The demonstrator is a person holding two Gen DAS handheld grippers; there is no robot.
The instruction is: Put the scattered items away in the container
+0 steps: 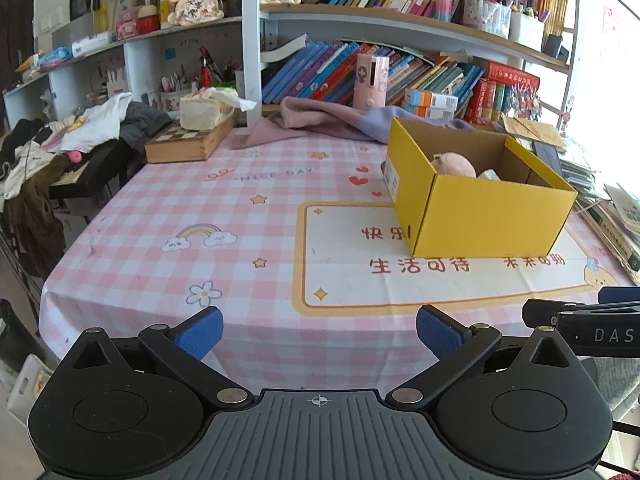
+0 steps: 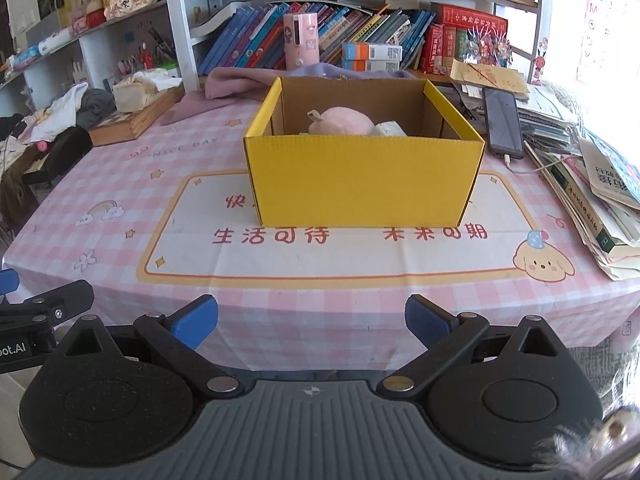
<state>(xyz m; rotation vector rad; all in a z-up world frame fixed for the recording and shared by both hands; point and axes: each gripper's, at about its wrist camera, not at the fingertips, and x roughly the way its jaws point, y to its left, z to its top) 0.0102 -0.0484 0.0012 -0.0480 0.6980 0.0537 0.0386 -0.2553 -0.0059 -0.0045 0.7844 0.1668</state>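
Your yellow cardboard box (image 2: 362, 180) stands open-topped on the tabletop (image 2: 320, 280), on the white panel of the pink checked cloth. Inside it you can see a pink rounded plush item (image 2: 344, 121) and, just beside it on the right, a pale whitish item (image 2: 390, 129); the rest of the box floor is hidden by the front wall.

The cloth reads "NICE DAY" behind the box, and red Chinese characters run along the panel in front of it, partly covered by the box. "DAS" shows on the right gripper's body in the left view.

Behind the box lie a pink and lilac cloth (image 2: 240, 80) and a pink cylindrical device (image 2: 301, 40) before rows of books. A tissue pack (image 1: 206, 108) rests on a wooden chessboard case (image 1: 188, 142) at the back left. A phone (image 2: 503, 122) with a cable lies on stacked papers right of the box.

Your left gripper (image 1: 319, 334) and right gripper (image 2: 311, 322) both hover at the near edge, jaws spread wide and empty.
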